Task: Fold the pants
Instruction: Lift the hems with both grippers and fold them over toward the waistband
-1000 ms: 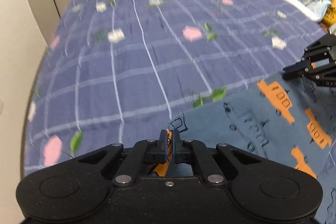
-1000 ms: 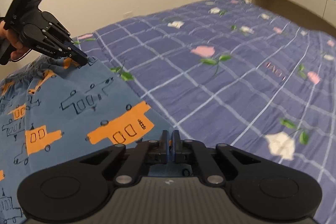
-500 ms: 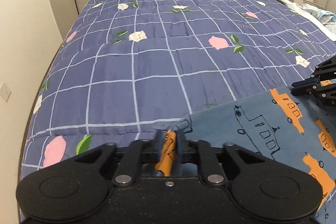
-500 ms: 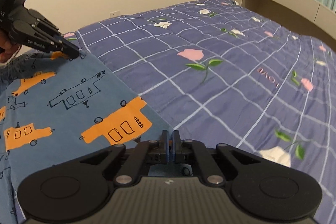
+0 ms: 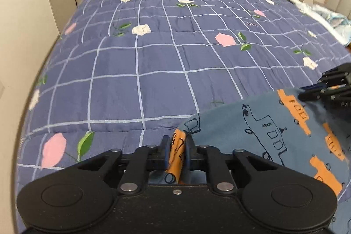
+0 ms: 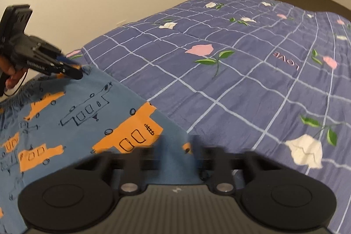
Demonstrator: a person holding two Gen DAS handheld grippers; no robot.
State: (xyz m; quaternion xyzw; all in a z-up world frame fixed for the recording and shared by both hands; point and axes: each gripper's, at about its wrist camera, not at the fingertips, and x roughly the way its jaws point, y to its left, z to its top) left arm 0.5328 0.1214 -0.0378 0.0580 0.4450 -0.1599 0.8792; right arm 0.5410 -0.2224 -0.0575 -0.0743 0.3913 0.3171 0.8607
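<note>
The pants [image 5: 274,131] lie spread on the bed [image 5: 153,71], blue cloth printed with orange and outlined vehicles, their far edge running between the two grippers.

The left gripper [image 5: 178,147] has a fold of the pants' corner standing up between its fingers [image 5: 165,146] – the gap is narrow and the fingers are closing, though they do not look pressed tight on the cloth. Beyond the fingers stretches the checked purple quilt with pink and white flowers; off to their right the cloth runs toward the other gripper.

The right gripper [image 6: 177,146] is blurred in its own view. Its fingers [image 6: 162,146] stand a little apart with a strip of blue cloth lying between them; I cannot tell whether they press on it. To the left of these fingers the pants spread out flat, and at the far left corner the left gripper's tip meets the cloth, a hand [image 6: 9,74] behind it. To the right there is only quilt.
</note>
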